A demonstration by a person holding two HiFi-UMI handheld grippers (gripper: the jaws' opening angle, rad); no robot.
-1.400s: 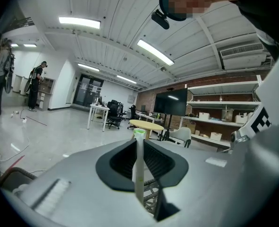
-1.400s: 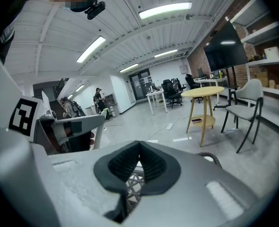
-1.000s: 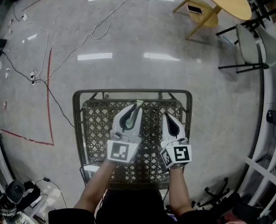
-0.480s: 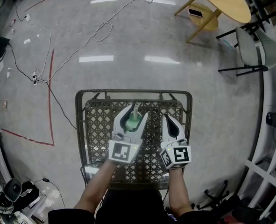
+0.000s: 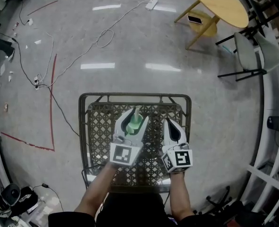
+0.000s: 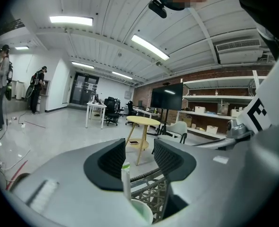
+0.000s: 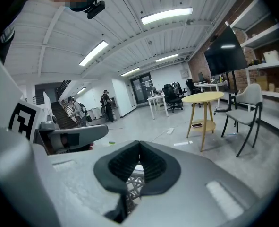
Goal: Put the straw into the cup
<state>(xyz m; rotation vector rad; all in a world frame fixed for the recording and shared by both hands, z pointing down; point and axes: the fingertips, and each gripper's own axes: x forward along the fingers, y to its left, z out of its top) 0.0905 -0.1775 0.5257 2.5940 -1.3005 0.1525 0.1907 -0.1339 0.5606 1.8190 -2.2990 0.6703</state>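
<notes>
Standing in cup point(image 5: 133, 126) between left gripper point(image 6: 139, 152) jaws just opened, straw point(image 6: 125, 186) is released, apparently seated; right gripper point(image 7: 139, 151) is clenched, empty, alongside.

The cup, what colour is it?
The cup is pale green, clearest in the head view.

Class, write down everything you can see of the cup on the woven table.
The cup is pale green and round with an open rim; whether it is plastic or paper cannot be told. It appears to stand upright on the dark woven table. A white straw with a green tip stands in it. The left gripper straddles the cup: its jaws have just been opening and now stand apart, one on each side, pads clear of it. The cup's lower wall is hidden.
</notes>
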